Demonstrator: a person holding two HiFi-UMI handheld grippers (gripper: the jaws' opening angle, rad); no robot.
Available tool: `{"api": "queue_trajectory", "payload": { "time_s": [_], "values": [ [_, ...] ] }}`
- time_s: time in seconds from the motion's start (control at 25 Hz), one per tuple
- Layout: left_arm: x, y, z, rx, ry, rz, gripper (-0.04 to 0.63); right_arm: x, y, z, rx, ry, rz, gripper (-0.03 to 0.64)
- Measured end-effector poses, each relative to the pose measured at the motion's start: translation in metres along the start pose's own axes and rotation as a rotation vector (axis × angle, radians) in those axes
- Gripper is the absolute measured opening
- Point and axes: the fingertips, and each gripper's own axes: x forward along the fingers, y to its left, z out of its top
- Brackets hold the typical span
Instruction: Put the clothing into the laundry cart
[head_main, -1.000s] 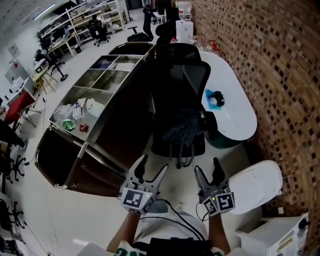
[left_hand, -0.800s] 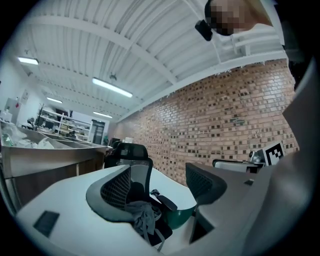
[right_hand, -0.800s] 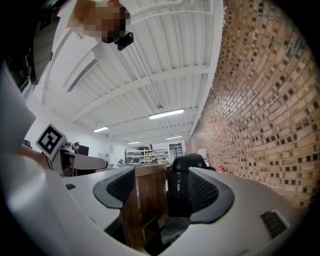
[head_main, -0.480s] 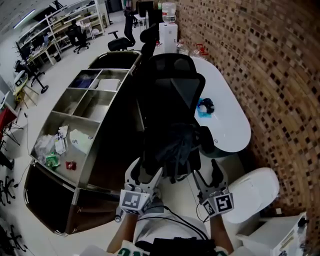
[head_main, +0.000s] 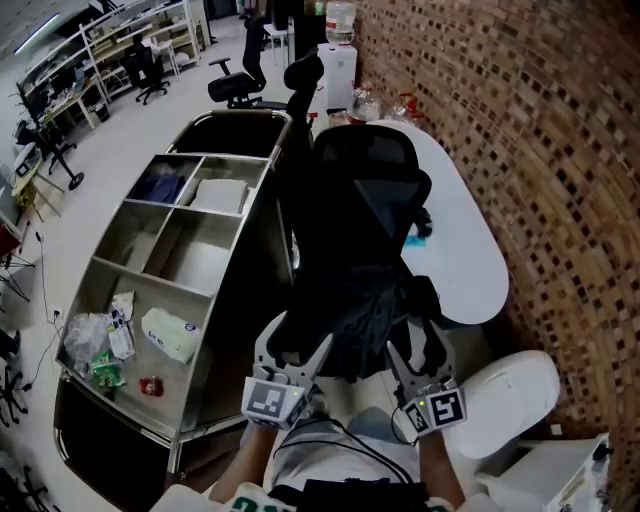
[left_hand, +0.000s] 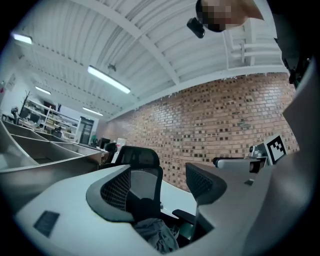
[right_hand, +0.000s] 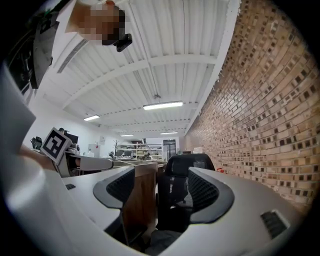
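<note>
Dark clothing (head_main: 368, 312) lies bunched on the seat of a black office chair (head_main: 370, 190), toward the seat's front edge. The chair stands between the steel laundry cart (head_main: 213, 156) and the white desk (head_main: 465, 260). Left tongs (head_main: 297, 347) and right tongs (head_main: 415, 350) are both released and empty, held level at the seat's front edge, just short of the clothing.

Black mesh office chair (head_main: 365, 200) at centre, headrest toward 12 o'clock. White oval table (head_main: 460, 250) just beside it at 2 o'clock, along the brick wall (head_main: 540, 150) at 3 o'clock, with a small blue item (head_main: 418, 236) half hidden by the chair. Water dispenser (head_main: 340, 55) at 12 o'clock. White round stool (head_main: 510, 395) at 4 o'clock. Second chair (head_main: 235, 88) at 11 o'clock, shelves (head_main: 150, 35) beyond.
</note>
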Motion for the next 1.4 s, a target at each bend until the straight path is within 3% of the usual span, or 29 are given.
{"api": "queue_trajectory", "payload": {
  "time_s": [0.32,0.76,1.4],
  "values": [
    [0.044,0.020,0.001,0.000,0.017,0.023,0.341,0.033,-0.031,-0.014,0.035,0.019,-0.002,0.342],
    [0.105,0.012,0.004,0.009,0.025,0.059,0.341,0.065,-0.086,-0.016,0.065,0.017,0.034,0.342],
    [0.142,0.010,-0.037,0.000,0.123,0.029,0.339,0.069,-0.125,-0.054,0.087,0.099,-0.010,0.342]
  ]
}}
